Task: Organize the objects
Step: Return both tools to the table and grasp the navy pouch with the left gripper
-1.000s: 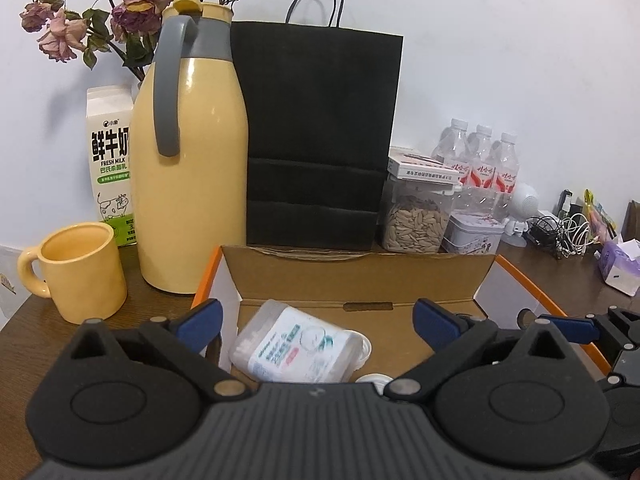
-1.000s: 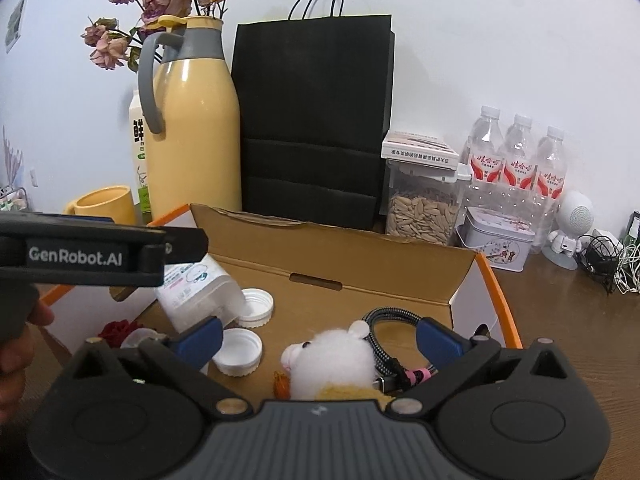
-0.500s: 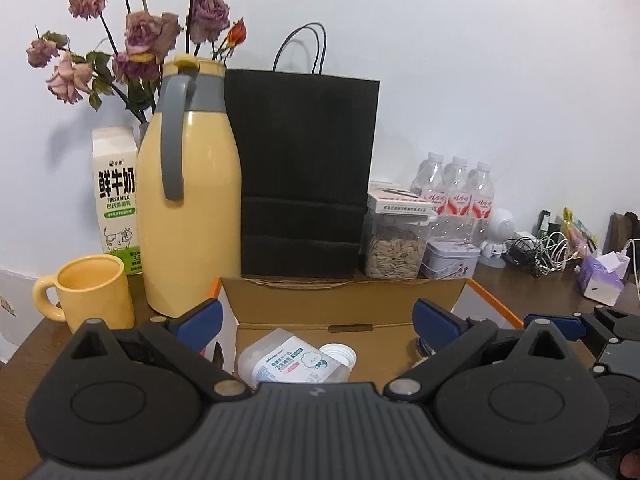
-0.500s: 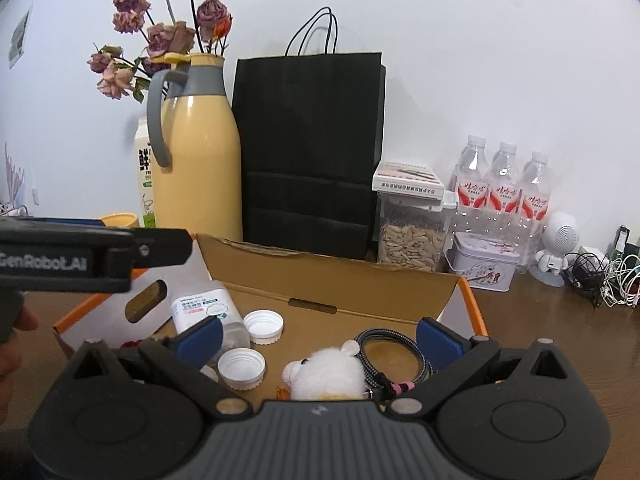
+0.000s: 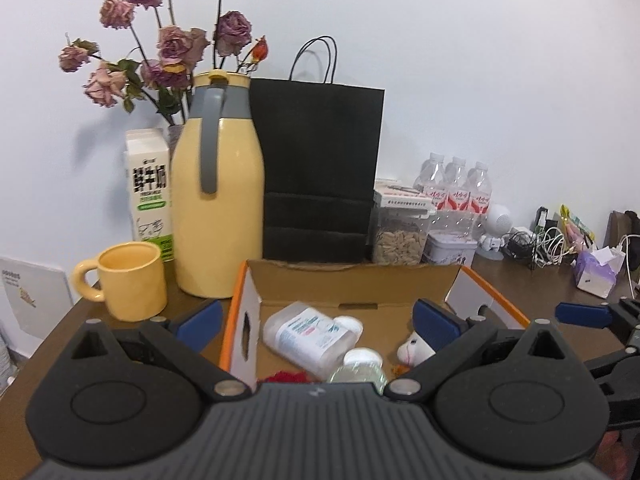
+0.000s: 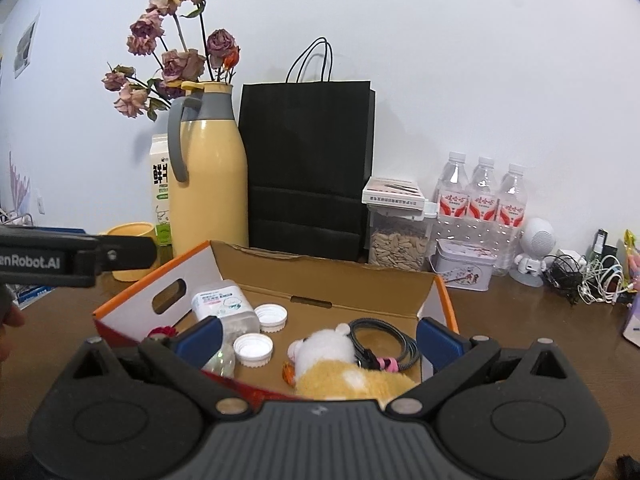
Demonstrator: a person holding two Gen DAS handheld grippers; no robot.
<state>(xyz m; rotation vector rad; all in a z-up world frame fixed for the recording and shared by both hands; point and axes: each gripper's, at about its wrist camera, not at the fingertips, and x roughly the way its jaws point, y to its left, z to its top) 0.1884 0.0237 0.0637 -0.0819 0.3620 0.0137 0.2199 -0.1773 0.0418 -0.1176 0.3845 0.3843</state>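
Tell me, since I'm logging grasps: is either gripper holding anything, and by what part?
Nothing is held: the left gripper and right gripper are both open above the box.

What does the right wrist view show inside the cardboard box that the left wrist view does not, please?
Only the right wrist view shows the coiled black cable and two loose white caps, one nearer than the other. Only the left wrist view shows the right hand-held gripper, open beside the box. Both show the cardboard box, the lying plastic jar, the plush toy and the yellow flask.
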